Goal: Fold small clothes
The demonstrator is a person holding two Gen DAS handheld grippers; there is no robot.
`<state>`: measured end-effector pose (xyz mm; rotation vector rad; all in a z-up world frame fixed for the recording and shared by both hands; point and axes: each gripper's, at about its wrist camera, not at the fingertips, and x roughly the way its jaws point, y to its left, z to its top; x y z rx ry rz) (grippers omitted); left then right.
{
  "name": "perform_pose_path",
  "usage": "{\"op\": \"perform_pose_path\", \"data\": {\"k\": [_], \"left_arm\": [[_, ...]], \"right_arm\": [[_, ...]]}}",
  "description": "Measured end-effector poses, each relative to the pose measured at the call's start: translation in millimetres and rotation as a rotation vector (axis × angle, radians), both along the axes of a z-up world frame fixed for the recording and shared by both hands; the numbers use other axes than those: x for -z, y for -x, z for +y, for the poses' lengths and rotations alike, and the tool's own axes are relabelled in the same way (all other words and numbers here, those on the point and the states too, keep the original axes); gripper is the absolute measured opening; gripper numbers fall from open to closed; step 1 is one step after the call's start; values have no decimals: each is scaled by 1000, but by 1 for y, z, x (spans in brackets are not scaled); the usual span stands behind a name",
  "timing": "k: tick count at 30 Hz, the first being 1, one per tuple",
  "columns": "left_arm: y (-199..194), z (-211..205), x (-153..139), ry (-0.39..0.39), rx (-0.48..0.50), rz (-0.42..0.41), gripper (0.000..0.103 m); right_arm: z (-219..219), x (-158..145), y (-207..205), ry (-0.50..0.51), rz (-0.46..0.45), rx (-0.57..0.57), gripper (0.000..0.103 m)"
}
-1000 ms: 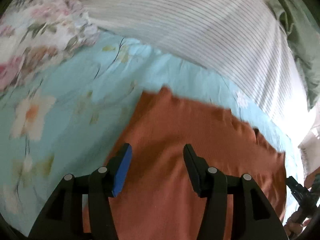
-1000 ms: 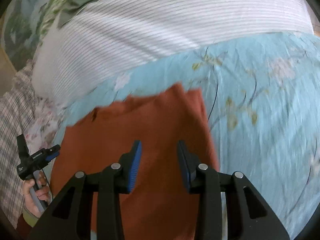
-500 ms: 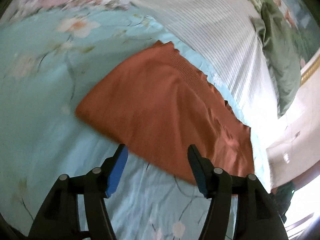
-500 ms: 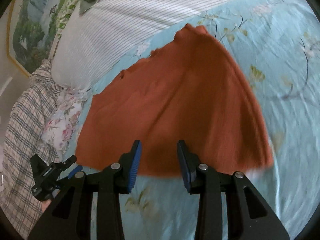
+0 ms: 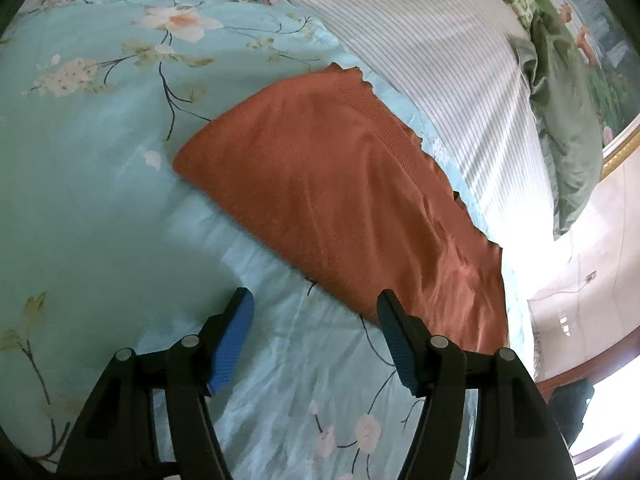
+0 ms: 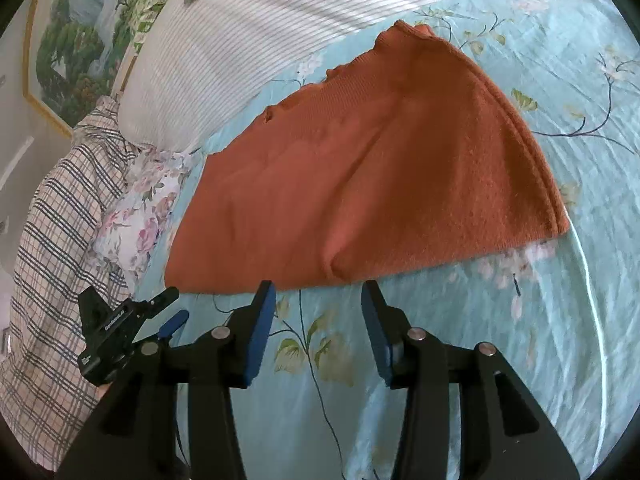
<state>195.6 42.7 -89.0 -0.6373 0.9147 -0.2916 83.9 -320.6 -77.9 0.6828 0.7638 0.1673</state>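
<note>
A rust-orange knit garment (image 5: 352, 200) lies folded flat on the light blue floral bedsheet (image 5: 92, 200); it also shows in the right wrist view (image 6: 360, 184). My left gripper (image 5: 314, 316) is open and empty, hovering just short of the garment's near edge. My right gripper (image 6: 318, 304) is open and empty, also just short of the near edge. The left gripper (image 6: 132, 320) shows at the lower left of the right wrist view.
A white striped pillow (image 5: 440, 40) lies behind the garment, also in the right wrist view (image 6: 248, 28). A green cloth (image 5: 568, 120) lies beyond it. A plaid cloth (image 6: 52, 220) and a floral cloth (image 6: 140, 208) lie at the left.
Both grippers have pulled back from over the garment to just in front of its near edge. The garment now lies flat and still on the sheet.
</note>
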Motion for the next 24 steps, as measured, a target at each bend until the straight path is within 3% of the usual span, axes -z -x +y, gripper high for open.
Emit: {"op": "perform_pose_path", "data": {"k": [11, 14, 16, 17, 18, 24], "left_arm": [[-65, 6, 6, 48, -94, 6, 68], [-84, 9, 7, 38, -148, 6, 58], [-93, 7, 5, 4, -158, 4, 41], [-98, 4, 4, -7, -146, 2, 21], [-102, 1, 3, -8, -126, -2, 16], [-90, -23, -31, -119, -63, -124, 9]], "right_arm": [[-9, -4, 1, -13, -5, 23, 50], [-13, -4, 1, -18, -8, 29, 50], [-15, -4, -1, -23, -7, 28, 50], [-15, -5, -1, -23, -7, 31, 50], [-16, -6, -2, -21, -8, 30, 50], [-30, -14, -6, -12, -27, 34, 50]]}}
